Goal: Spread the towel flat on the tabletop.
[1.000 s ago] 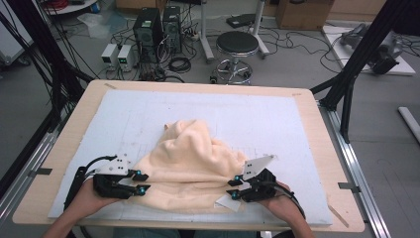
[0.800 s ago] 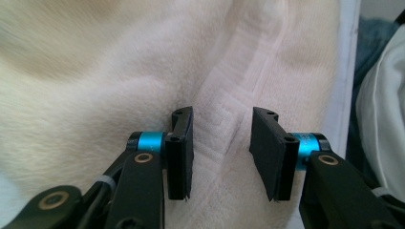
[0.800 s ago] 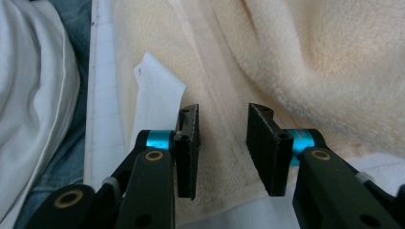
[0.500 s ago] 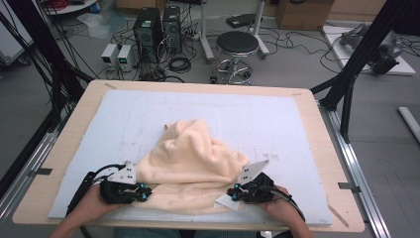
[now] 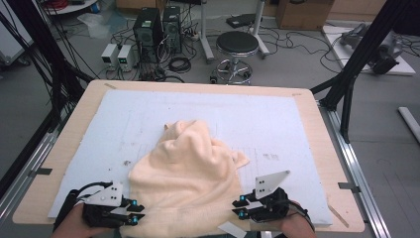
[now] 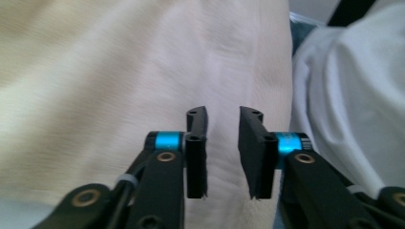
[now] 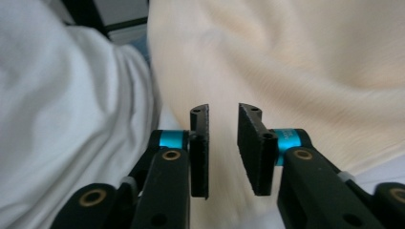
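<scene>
Inspecting the tabletop [image 5: 317,129], we find the cream towel [image 5: 190,173] bunched in a heap from its centre down to the six o'clock edge. The left gripper [image 5: 137,212] sits at the towel's seven o'clock corner, the right gripper [image 5: 238,207] at its five o'clock corner. Both sets of fingers have just been opening; they now stand apart with a narrow gap, cloth behind them but nothing clamped. We note a white sleeve [image 6: 348,95] beside the towel.
</scene>
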The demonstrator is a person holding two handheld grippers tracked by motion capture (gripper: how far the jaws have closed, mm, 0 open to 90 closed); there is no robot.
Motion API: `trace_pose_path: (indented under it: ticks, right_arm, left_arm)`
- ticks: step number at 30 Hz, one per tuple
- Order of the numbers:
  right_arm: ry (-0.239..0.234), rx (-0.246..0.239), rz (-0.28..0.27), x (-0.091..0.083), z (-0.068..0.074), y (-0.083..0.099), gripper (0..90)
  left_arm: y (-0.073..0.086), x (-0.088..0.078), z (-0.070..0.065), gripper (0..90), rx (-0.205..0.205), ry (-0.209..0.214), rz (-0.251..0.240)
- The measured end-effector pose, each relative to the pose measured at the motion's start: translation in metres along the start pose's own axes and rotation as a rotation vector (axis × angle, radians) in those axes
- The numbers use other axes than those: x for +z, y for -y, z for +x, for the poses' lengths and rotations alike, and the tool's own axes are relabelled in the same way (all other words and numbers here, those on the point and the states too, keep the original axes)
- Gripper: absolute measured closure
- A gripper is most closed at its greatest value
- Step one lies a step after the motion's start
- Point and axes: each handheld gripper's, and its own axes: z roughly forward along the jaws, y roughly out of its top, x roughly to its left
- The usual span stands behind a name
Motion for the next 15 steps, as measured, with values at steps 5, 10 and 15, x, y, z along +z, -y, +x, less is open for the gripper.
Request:
trace_pose_path:
  ticks: [5, 10, 15]
  right_arm:
    - [0.075, -0.020, 0.006, 0.007, -0.021, -0.011, 64.4]
    - [0.129, -0.076, 0.059, 0.027, -0.050, -0.017, 58.3]
    - [0.155, -0.104, 0.130, 0.039, -0.065, -0.013, 57.6]
  left_arm:
    - [-0.011, 0.006, 0.028, 61.0, -0.024, -0.100, -0.044]
    - [-0.019, 0.022, 0.057, 58.1, -0.067, -0.141, -0.044]
    - [-0.015, 0.040, 0.069, 55.8, -0.097, -0.116, 0.037]
